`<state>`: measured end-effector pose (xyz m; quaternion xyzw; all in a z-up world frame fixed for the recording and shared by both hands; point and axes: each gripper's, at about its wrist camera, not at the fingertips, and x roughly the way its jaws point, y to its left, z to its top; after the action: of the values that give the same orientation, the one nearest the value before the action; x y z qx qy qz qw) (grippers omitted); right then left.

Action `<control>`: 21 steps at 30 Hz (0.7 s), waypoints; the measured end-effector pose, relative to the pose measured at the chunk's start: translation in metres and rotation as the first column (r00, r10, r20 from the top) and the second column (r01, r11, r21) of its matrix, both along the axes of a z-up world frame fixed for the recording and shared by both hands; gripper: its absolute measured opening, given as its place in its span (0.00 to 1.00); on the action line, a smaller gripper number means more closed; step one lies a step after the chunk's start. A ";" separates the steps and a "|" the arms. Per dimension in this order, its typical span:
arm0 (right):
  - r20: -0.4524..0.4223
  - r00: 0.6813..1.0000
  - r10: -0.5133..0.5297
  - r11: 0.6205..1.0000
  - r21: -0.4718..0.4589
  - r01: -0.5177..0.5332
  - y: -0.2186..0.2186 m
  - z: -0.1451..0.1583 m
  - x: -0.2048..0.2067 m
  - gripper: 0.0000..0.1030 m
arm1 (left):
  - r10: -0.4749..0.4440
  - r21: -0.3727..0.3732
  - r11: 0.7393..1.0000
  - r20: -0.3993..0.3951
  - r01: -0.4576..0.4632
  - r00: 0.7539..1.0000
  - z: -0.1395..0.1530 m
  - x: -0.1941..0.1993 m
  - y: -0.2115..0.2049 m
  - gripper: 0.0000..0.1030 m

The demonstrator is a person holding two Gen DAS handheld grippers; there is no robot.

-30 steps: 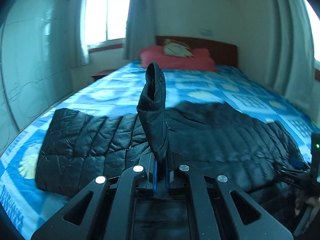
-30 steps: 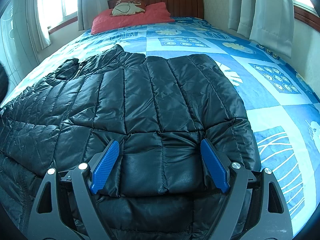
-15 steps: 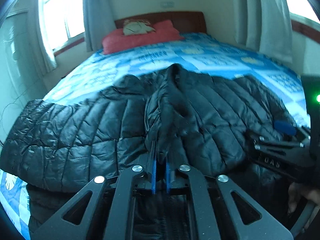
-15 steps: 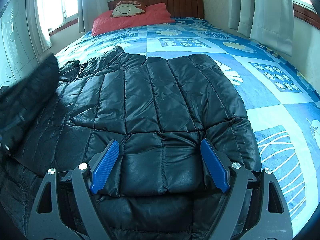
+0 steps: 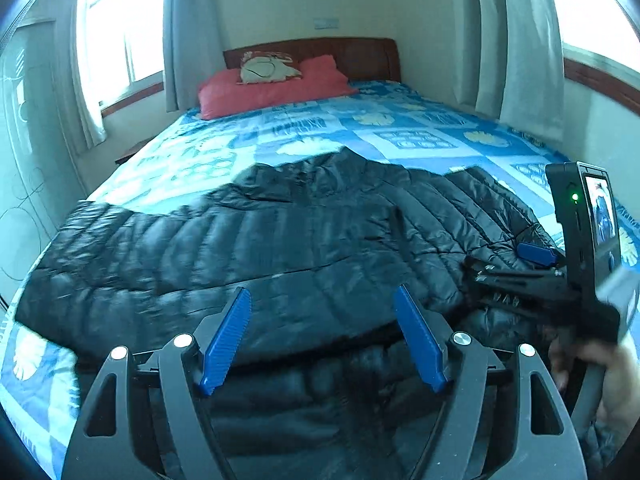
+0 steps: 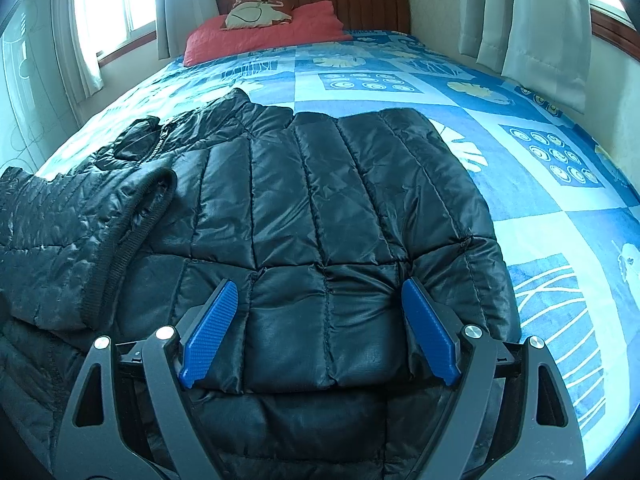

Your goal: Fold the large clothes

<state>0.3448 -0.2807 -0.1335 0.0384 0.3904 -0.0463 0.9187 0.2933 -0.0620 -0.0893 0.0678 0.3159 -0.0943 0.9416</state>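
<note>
On the blue patterned bedspread [image 6: 560,240] of the bed, the black quilted puffer jacket [image 6: 320,208] lies spread near the foot end, one ribbed-cuffed sleeve [image 6: 120,232] laid across its body from the left. The left gripper [image 5: 322,332] has just been opening its fingers, which now stand wide with nothing between them, poised over the jacket's lower part. The right gripper [image 6: 318,332] also has its fingers spread wide, straddling a padded panel near the hem without visibly pinching it. The likely trouble is the slick, springy padding: the released sleeve may slide or puff back off the body, since nothing pins it. A grasp through such thick layers could catch only the top shell and drag the fold askew, and the soft mattress gives little to press against. The two grippers sit close together at the right of the left view, so they could knock into each other. Beyond, a red pillow [image 6: 264,36] with a pale cushion [image 6: 256,12] rests against a dark wooden headboard [image 6: 360,4], and grey curtains [image 6: 532,20] hang by bright windows on both sides.
</note>
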 end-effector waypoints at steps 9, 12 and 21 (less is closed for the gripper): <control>0.047 0.996 0.079 0.974 0.207 -0.087 0.057 0.037 0.000 0.81 | 0.131 0.027 0.991 0.086 -0.134 0.988 0.012 -0.038 0.095 0.71; -0.001 0.994 0.109 0.976 0.192 -0.107 0.086 0.028 0.019 0.81 | 0.184 0.027 0.982 0.089 -0.187 0.979 0.012 -0.041 0.124 0.71; -0.012 0.997 0.078 0.979 0.191 -0.074 0.082 0.035 0.018 0.19 | 0.303 -0.007 0.953 0.083 -0.304 0.949 0.011 -0.042 0.187 0.71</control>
<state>0.3629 -0.1986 -0.0986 0.1106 0.4031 0.0259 0.9081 0.2514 0.1249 -0.0780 0.0253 0.2833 0.0555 0.9571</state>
